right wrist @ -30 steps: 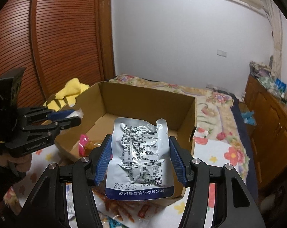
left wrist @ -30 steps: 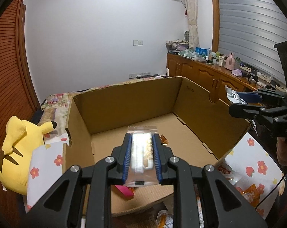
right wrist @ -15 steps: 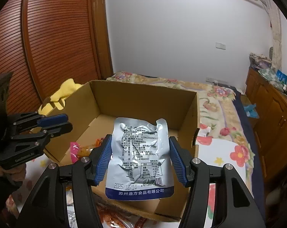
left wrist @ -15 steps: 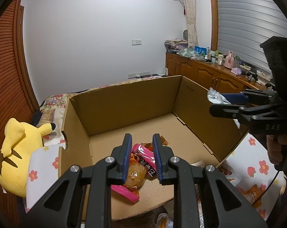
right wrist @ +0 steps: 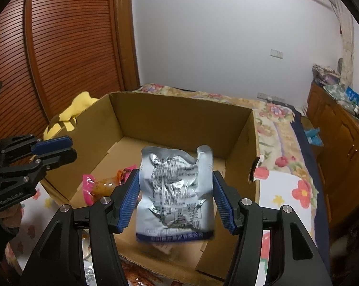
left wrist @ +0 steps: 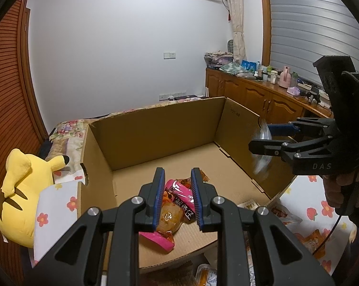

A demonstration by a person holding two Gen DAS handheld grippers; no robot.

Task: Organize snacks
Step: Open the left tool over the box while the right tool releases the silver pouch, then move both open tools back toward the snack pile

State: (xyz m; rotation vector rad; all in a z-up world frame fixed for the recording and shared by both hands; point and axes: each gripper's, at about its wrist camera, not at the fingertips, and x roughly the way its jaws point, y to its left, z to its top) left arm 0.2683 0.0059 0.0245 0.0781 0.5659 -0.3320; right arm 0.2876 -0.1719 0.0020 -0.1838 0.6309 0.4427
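The left gripper (left wrist: 177, 199) is held over the near end of the box (left wrist: 155, 128) with only a narrow gap between its blue pads, and nothing is gripped in that gap. Through the gap a pink packet (left wrist: 178, 190) and an amber one (left wrist: 170, 217) are seen lying on the box floor, clear of the pads. The right gripper (right wrist: 176, 200) is spread wide above the box's near right part, and a silver pouch (right wrist: 177, 190) is framed between its pads. The pouch's sides are met by the pads near their tips at most, and its lower edge is smeared by motion, so it cannot be told whether it is clamped or loose. The print on the pouch is too blurred to be read. In the left wrist view the same pouch is reduced to a pale streak at the right gripper's tips, above the box's right wall, and the hand on that gripper is partly cut off by the frame. Loose packets (left wrist: 205, 271) outside the box are largely hidden behind the left gripper's body. A yellow plush (left wrist: 20, 190) is shown nearly whole left of the box in the left wrist view, while in the right wrist view only its top is seen past the box's wall. The flowered cloth (left wrist: 310, 202) under the box is shown in both views.
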